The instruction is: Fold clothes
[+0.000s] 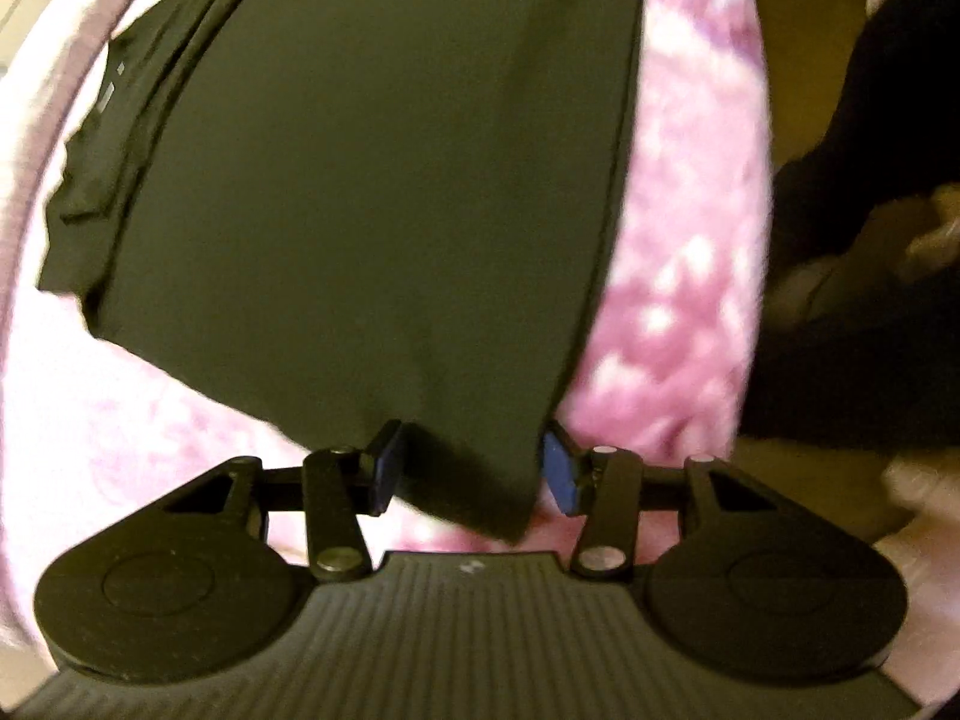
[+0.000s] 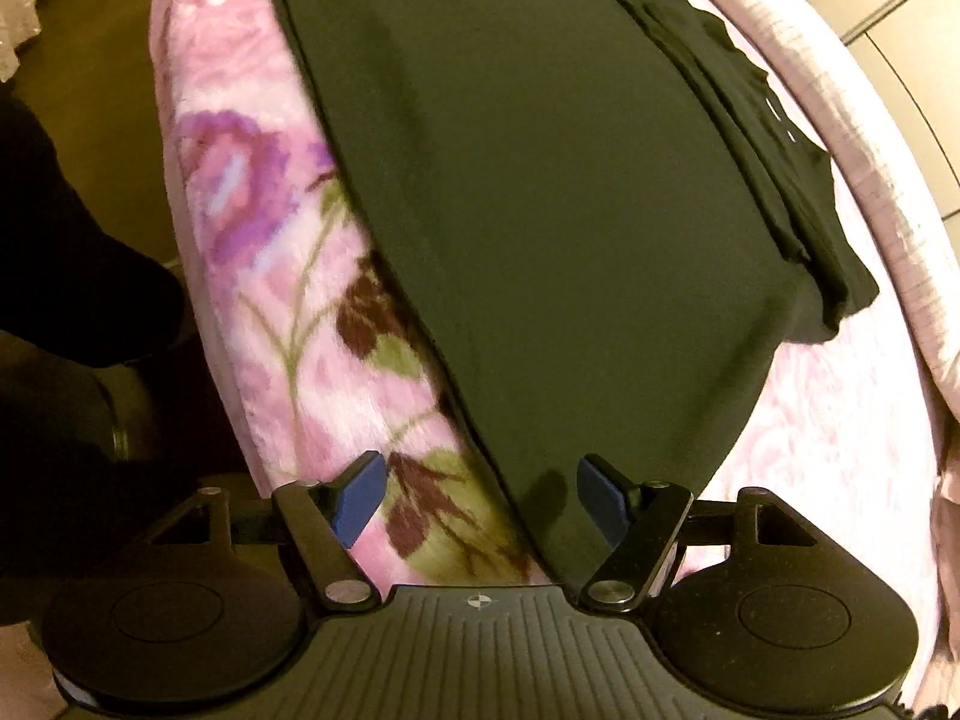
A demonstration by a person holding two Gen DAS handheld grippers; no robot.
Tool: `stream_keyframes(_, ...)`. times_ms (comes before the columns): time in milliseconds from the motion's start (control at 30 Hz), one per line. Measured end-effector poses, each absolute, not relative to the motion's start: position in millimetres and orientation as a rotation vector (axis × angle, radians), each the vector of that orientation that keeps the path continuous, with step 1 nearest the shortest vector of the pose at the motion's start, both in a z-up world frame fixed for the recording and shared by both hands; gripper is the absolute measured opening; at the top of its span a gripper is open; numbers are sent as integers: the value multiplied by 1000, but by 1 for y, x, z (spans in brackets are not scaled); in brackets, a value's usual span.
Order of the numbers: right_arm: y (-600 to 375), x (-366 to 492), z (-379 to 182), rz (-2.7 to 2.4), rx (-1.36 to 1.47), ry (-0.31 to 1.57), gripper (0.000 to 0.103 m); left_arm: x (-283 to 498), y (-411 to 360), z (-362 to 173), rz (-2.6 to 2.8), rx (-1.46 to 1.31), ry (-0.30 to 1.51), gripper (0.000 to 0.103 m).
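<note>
A dark folded garment lies flat on a pink floral blanket. In the left wrist view its near corner reaches down between the blue pads of my left gripper, whose jaws stand partly apart on either side of the cloth without visibly pinching it. The same garment fills the right wrist view, with its other near corner just inside the right-hand pad of my right gripper. That gripper is wide open over the blanket. Both grippers point steeply down.
A second dark folded piece lies under the garment's far side. The bed's edge drops to a brown floor. A person's dark clothing stands beside the bed. Pale cabinets stand beyond.
</note>
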State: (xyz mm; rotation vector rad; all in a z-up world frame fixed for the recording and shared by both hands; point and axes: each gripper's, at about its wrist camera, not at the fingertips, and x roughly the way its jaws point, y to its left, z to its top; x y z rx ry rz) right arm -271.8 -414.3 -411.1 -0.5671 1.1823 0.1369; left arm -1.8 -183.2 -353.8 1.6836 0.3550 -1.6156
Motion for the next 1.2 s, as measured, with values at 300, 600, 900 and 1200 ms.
stream_keyframes(300,-408,-272,-415,157,-644,1161,73,-24,-150,-363,-1611,1802,137,19)
stream_keyframes(600,-418,-270,-423,123,-808,1090,73,-2,-166,-354,-1502,1627,260,5)
stream_keyframes(900,-428,-260,-420,103,-864,1080,5,-1,-174,-335,-1491,1529,359,5)
stream_keyframes(1200,-439,-263,-362,157,-686,1109,1,-2,-162,-295,-1503,1532,349,3)
